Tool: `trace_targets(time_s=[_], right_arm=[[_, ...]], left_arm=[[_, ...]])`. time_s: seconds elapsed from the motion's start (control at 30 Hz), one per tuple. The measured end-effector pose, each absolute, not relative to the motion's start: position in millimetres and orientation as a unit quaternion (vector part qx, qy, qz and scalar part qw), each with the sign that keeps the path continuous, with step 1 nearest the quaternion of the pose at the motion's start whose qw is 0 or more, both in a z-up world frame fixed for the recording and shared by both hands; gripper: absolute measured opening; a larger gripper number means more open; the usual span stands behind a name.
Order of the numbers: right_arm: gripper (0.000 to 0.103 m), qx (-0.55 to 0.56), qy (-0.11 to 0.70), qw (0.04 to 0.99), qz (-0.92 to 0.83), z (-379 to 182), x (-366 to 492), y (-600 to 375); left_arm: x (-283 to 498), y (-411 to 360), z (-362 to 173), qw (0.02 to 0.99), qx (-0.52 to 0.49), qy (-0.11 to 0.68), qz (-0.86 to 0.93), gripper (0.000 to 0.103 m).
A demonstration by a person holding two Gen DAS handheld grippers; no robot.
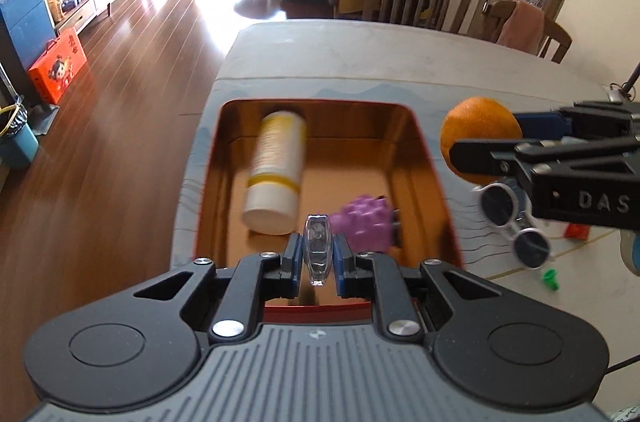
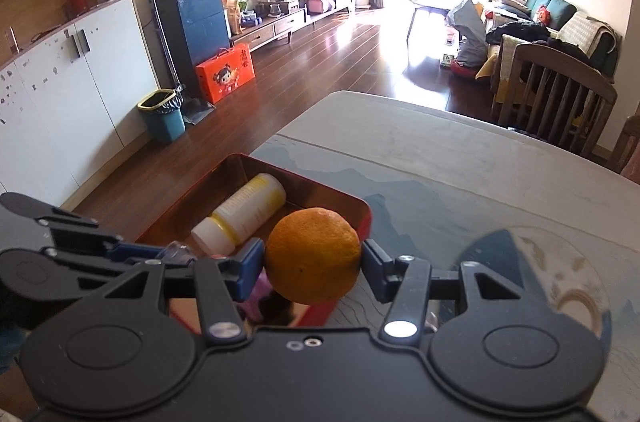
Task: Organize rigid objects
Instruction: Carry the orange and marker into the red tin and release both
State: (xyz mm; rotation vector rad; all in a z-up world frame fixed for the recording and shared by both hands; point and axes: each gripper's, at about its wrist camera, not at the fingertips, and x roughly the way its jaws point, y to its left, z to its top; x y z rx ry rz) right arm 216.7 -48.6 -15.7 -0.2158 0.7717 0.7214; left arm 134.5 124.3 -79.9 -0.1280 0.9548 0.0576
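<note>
Left gripper (image 1: 318,254) pinches a small clear piece (image 1: 317,249) right over the red tin (image 1: 424,150), right gripper (image 2: 313,258) clamps an orange (image 2: 313,255) at its rim (barely outside).

Two handheld tools in matte black plastic with blue fingertip pads.

The left tool (image 1: 317,254) has a grey ribbed housing at its base with a small emblem at the centre, flanked by two broad black lobes, each stamped with a shallow round disc. Black linkage arms with triangular cut-outs run forward, joined by bright silver screw heads, and end in blue pads (image 1: 292,258). The right tool (image 2: 313,256) has the same build, with a black base plate carrying two small metal fasteners at its middle, silver pivot screws and blue pads (image 2: 250,264). Seen from the side in the left wrist view, its arm bears raised letters "DAS".
</note>
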Motion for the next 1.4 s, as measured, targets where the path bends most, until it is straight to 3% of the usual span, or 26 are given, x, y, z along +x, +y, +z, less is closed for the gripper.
trace_targets(time_s=[0.7, 1.17, 1.4], right_arm=[[0.053, -0.17, 0.415, 0.822, 0.351, -76.6, 252.3, 30.0], [0.053, -0.164, 0.407, 0.818, 0.371, -76.7, 249.7, 39.5], [0.058, -0.157, 0.402, 0.821, 0.373, -67.9, 247.8, 33.9]], left_arm=[[156.0, 151.5, -110.3, 0.868, -0.065, 0.492, 0.031, 0.015], [159.0, 162.7, -120.6, 0.856, -0.077, 0.51, 0.046, 0.015], [167.4, 159.0, -123.0, 0.853, -0.071, 0.515, 0.047, 0.015]])
